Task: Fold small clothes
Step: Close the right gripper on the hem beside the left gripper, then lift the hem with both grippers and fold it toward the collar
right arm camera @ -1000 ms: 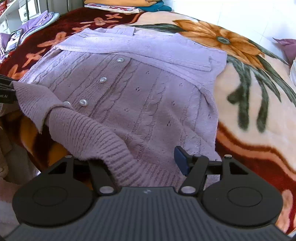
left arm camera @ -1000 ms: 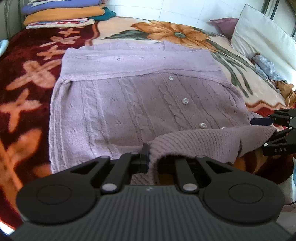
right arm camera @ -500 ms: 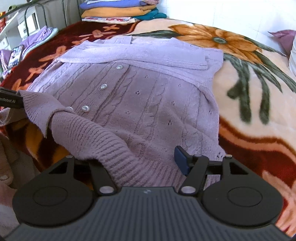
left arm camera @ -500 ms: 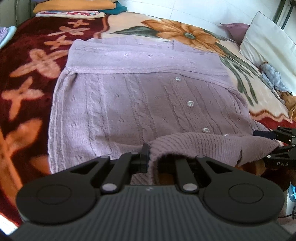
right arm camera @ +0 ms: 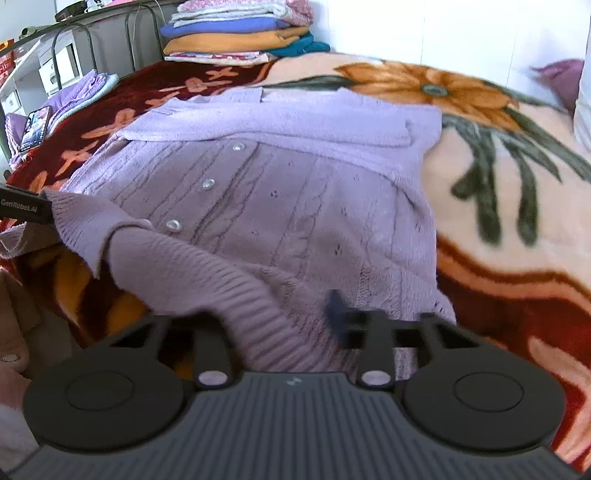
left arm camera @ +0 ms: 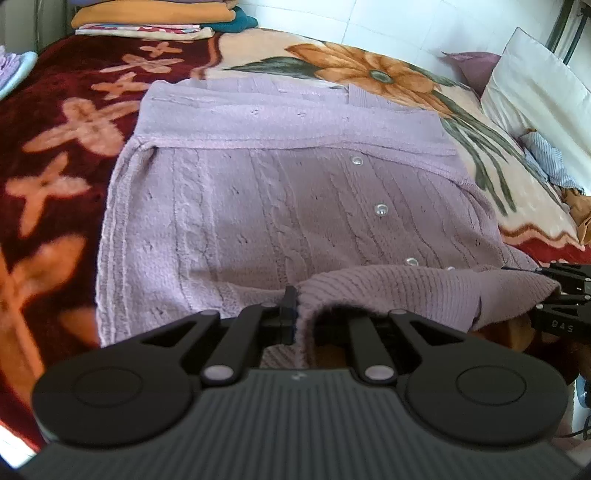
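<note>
Across the flowered bed [left arm camera: 388, 66] we hold the cardigan's hem [left arm camera: 406, 291] raised for folding, left gripper [left arm camera: 295, 314] pinching it, right gripper [right arm camera: 295, 317], blurred, seemingly just closing on it.

Soft daylight fills both wrist views, brightest on the white tiled wall [left arm camera: 388, 22] behind; shadows are faint, pooling only beneath the lifted hem of the lilac cable-knit cardigan [left arm camera: 280, 206]; fisheye distortion bows the floral maroon-and-cream blanket [right arm camera: 517, 229] towards the edges (most at the corners); the right view is smeared by motion, its blue-padded black finger [right arm camera: 338, 314] blurred; the left view is sharper, mildly soft at left.
</note>
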